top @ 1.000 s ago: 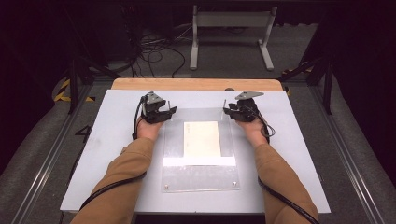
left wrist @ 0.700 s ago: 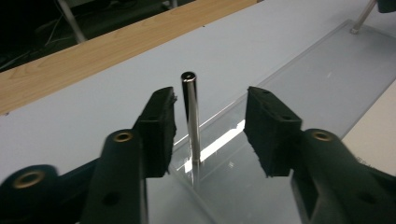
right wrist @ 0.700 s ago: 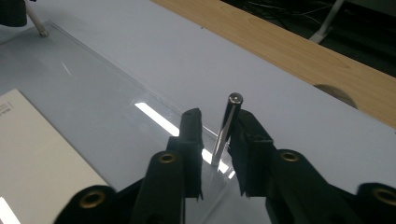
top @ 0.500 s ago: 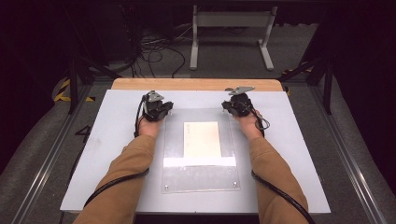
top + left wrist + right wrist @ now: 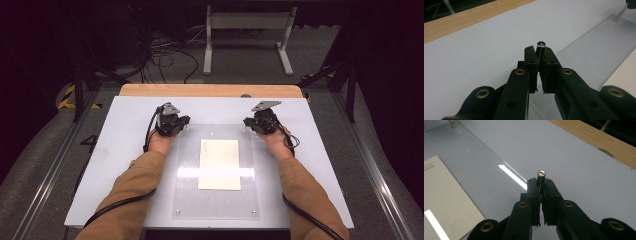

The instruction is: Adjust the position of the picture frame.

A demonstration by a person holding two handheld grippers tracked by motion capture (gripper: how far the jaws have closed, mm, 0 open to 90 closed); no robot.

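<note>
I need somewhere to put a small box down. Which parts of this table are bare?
Bare white table lies left of the left gripper and right of the right gripper, plus a strip before the wooden edge. The middle is crowded: the clear plate with its card, both forearms alongside.

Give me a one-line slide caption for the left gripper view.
Left tongs shut on a small silver corner post of the clear acrylic plate, above the pale grey tabletop.
</note>
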